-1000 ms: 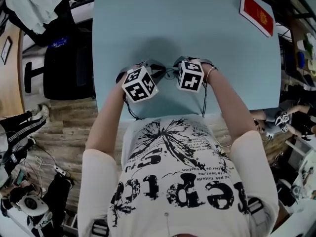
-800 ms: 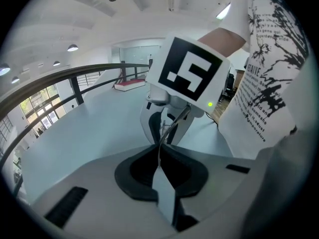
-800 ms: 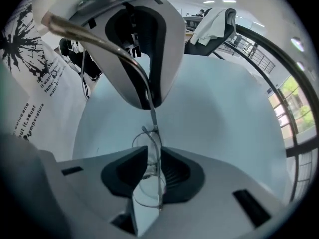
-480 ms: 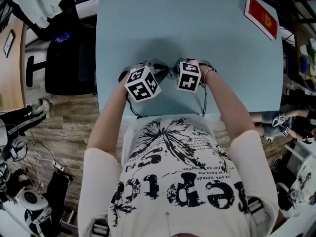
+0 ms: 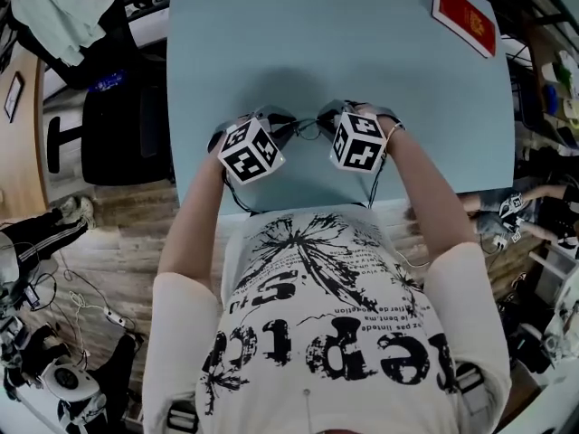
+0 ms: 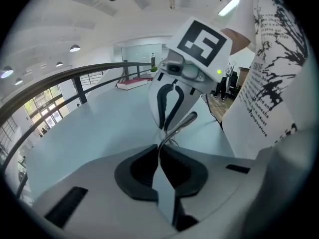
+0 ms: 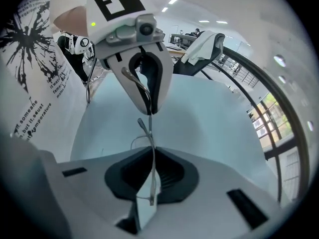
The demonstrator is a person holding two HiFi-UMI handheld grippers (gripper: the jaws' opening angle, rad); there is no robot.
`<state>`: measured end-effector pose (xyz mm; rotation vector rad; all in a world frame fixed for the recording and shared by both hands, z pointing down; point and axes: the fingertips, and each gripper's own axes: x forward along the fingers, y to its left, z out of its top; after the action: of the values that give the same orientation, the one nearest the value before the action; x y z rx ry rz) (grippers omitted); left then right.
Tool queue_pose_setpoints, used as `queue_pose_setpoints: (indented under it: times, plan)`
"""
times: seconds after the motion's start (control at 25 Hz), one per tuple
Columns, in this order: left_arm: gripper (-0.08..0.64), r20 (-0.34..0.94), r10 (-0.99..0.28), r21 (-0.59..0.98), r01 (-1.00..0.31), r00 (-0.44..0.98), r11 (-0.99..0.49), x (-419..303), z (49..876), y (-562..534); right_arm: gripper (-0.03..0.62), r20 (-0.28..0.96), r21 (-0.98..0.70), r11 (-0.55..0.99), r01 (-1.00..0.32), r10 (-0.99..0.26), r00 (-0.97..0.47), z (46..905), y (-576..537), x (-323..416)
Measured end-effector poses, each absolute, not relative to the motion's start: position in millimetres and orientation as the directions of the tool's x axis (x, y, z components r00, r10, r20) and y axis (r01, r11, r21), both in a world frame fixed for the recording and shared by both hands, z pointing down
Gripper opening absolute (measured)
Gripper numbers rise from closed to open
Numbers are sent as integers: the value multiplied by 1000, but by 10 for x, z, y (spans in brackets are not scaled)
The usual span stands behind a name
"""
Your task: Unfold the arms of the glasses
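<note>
Right gripper [image 7: 150,156] higher now, it and left gripper [image 6: 159,152] each pinching glasses [image 7: 147,127] over pale-blue table [image 5: 344,43].

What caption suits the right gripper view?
Right claw pinches a thin glasses arm above the blue table, facing the left claw.

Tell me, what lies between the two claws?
Only the glasses: the left claw and right claw each grip them, as both gripper views show.
</note>
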<state>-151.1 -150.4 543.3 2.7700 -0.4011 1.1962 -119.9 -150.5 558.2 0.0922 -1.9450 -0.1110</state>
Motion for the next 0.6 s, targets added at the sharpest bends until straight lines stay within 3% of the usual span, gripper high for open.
queue_pose_setpoints:
  times: [0.36, 0.6]
  plan:
    - [26, 757, -208, -59, -252, 620, -966, -1436, 5461, -1414, 20, 863, 287, 957, -38, -276, -423, 5259, -1459, -836]
    - [26, 763, -256, -77, -310, 593, -948, -1365, 5401, -1401, 21, 819, 285, 954, -93, -293, -493, 5103, -1443, -589]
